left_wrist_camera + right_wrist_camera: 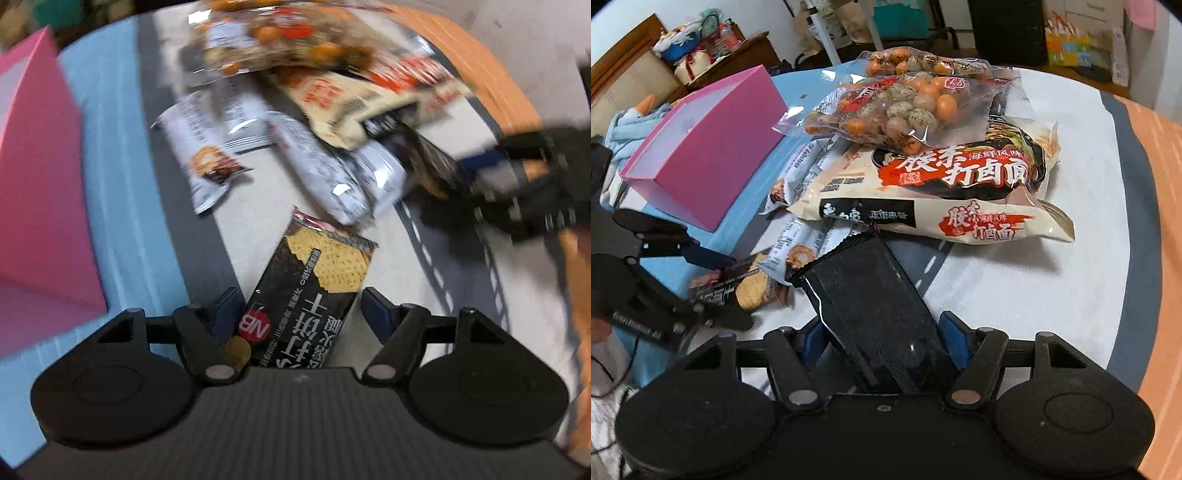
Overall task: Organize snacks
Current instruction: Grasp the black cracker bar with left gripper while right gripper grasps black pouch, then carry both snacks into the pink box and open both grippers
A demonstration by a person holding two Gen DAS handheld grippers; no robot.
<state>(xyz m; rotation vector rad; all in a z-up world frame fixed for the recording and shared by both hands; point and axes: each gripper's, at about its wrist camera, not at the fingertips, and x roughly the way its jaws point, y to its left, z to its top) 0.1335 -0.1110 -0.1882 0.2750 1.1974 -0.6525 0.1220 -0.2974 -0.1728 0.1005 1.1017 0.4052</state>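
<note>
behind both packet-gripping jaws, noodle bags (pixel 923 206) crowd the mat beside a pink box (pixel 701 147).

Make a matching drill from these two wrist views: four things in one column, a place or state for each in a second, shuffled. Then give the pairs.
Things
1. pink box
2. bag of speckled round snacks
3. cracker packet
4. plain black packet

Places or states
A. between the right gripper's fingers
B. on top of the noodle packs
C. open and empty, on the blue cloth
D. between the left gripper's fingers

Pairs: 1-C, 2-B, 3-D, 4-A
</note>
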